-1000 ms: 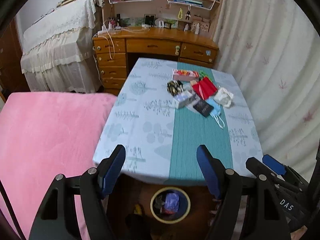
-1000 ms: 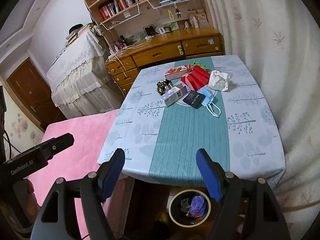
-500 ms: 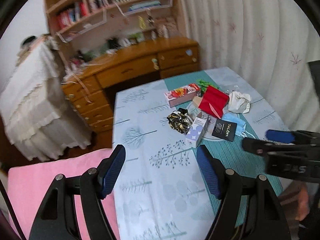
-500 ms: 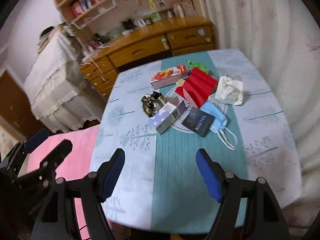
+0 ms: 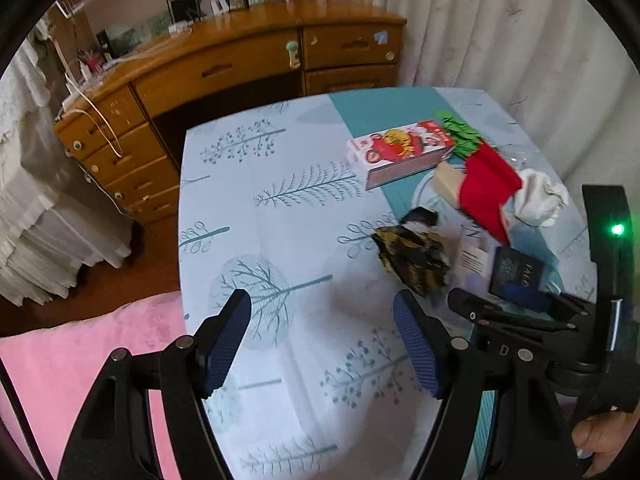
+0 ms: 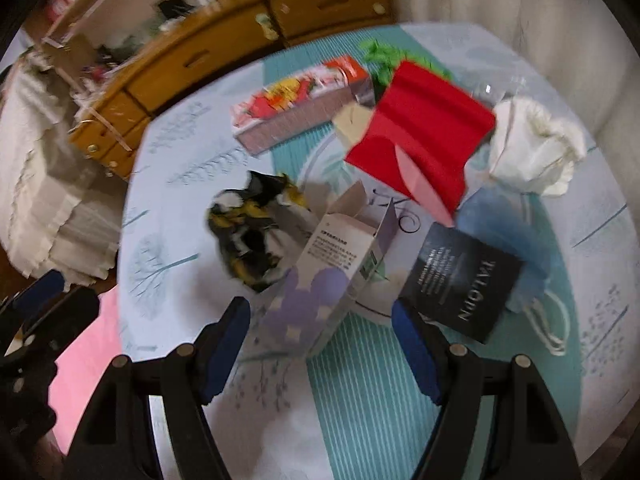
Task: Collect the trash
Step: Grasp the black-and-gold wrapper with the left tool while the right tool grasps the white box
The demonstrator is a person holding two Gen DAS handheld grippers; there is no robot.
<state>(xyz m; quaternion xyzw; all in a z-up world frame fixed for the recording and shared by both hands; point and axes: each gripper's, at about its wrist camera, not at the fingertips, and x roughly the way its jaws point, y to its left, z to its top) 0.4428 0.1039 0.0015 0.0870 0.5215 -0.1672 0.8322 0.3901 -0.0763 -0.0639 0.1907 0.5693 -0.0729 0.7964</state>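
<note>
Trash lies in a heap on the table. A black and yellow crumpled wrapper (image 5: 414, 258) (image 6: 250, 232), a purple and white carton (image 6: 332, 268), a dark packet (image 6: 462, 280), a blue face mask (image 6: 516, 240), a red folded paper (image 6: 424, 148) (image 5: 486, 192), a red printed box (image 5: 400, 152) (image 6: 300, 100) and a crumpled white paper (image 6: 532, 152) (image 5: 540, 200). My left gripper (image 5: 326, 344) is open over the tablecloth, left of the wrapper. My right gripper (image 6: 320, 338) is open, with the carton's near end between its fingers.
The table (image 5: 260, 208) has a pale tree-print cloth with a teal stripe. A pink bed (image 5: 80, 344) lies at its left. A wooden desk with drawers (image 5: 224, 68) stands behind, and a curtain (image 5: 500, 28) hangs at the right.
Both grippers have moved forward and down over the table toward the trash heap. The bin under the table edge has dropped out of view. Both stay open.
</note>
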